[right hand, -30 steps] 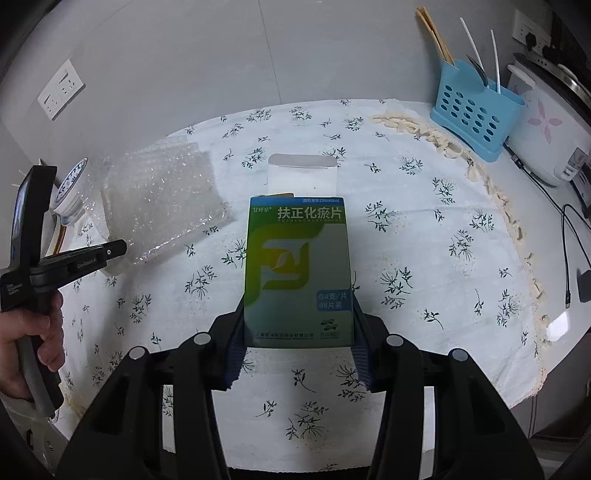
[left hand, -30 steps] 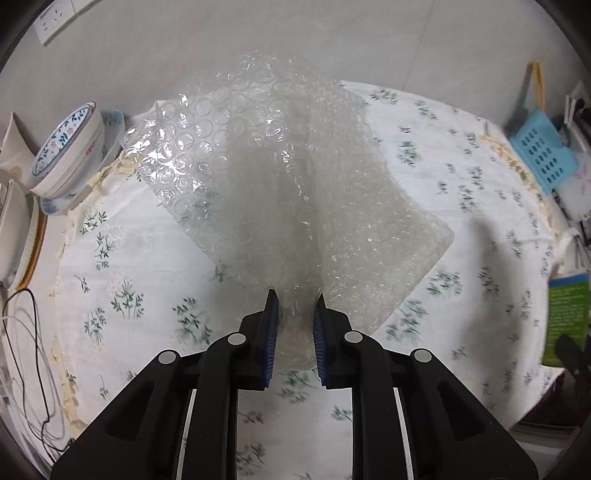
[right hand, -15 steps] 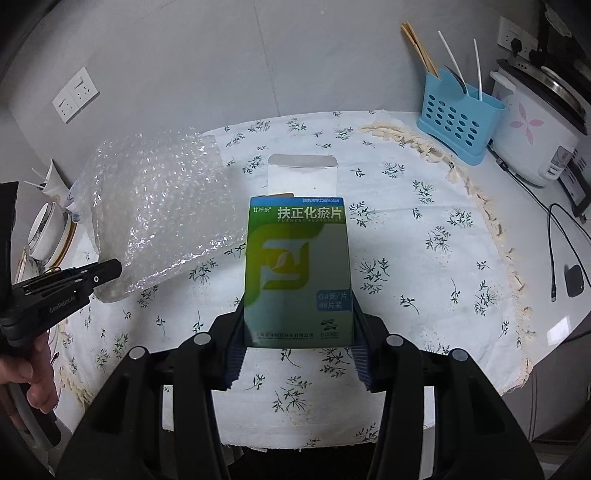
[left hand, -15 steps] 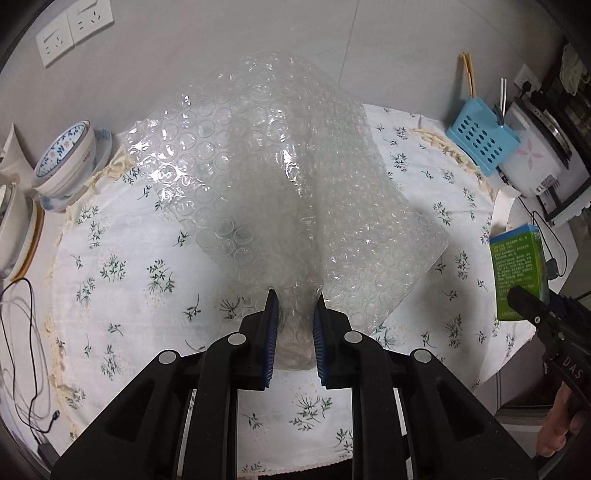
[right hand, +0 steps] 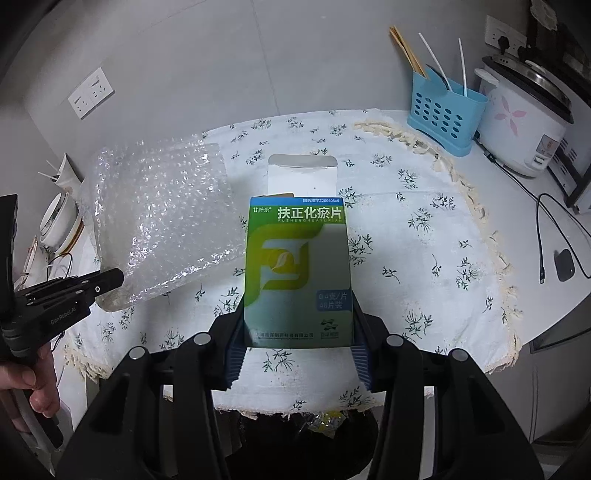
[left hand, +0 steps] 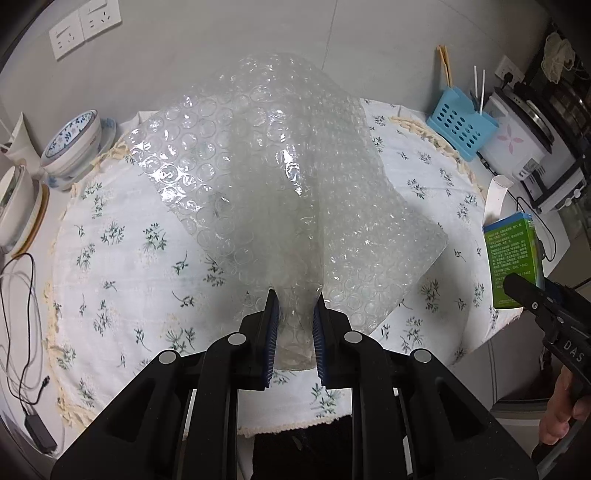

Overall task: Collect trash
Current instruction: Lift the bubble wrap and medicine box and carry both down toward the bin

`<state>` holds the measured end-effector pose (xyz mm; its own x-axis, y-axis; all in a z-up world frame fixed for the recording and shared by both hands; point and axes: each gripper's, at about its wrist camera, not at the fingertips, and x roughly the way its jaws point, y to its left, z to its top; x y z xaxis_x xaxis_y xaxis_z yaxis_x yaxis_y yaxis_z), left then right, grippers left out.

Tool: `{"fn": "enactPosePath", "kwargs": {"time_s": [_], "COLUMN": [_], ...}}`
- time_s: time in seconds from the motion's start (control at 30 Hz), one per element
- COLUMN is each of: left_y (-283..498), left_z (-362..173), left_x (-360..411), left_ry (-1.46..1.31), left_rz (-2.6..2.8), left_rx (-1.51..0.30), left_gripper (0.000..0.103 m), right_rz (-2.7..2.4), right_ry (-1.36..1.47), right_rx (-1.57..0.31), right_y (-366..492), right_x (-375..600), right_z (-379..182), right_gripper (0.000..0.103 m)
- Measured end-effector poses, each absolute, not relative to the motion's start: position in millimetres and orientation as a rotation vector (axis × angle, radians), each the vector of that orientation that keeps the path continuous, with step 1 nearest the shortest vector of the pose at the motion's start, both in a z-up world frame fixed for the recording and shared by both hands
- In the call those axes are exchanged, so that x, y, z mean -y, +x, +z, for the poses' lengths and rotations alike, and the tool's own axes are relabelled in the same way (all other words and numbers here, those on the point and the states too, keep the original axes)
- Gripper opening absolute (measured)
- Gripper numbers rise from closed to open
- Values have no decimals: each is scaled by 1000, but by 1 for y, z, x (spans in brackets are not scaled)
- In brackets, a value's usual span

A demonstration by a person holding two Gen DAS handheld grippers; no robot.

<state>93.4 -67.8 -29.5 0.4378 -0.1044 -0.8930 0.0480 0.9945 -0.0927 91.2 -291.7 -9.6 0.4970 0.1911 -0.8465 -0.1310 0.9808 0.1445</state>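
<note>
My left gripper [left hand: 295,310] is shut on one end of a clear bubble-wrap sheet [left hand: 280,177], which fans out above the flowered tablecloth [left hand: 110,258]. In the right wrist view the same bubble wrap [right hand: 162,221] hangs from the left gripper [right hand: 110,277] at the left edge. My right gripper [right hand: 297,332] is shut on a green and blue medicine box [right hand: 297,269] with its white top flap open. The box [left hand: 511,258] also shows at the right of the left wrist view. Below the table's near edge lies a dark bin opening [right hand: 317,424] with some trash inside.
Stacked bowls [left hand: 70,144] and a plate sit at the table's left. A blue utensil holder [right hand: 445,110] and a rice cooker [right hand: 524,114] stand at the right. Cables [left hand: 18,295] trail on the left counter, another cable [right hand: 546,236] on the right. Wall sockets [left hand: 85,26] behind.
Both grippers have pulled back toward the table's near edge and risen a little, carrying the bubble wrap and the box. More of the table and its front edge now shows.
</note>
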Motion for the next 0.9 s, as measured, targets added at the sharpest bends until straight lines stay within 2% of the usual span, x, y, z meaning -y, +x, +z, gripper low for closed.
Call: {"fn": "enactPosePath", "kwargs": {"time_s": [0.9], "left_y": [-21], "left_z": [-51], "left_x": [97], "left_ry": [-114], "left_rz": [-126], "left_rx": [-1139], "left_gripper": [16], "right_rz": [208], "right_ry": [75], "right_rx": [-1031], "right_y": [2], "right_x": [325], "right_z": [-21], "right_gripper": [45]}}
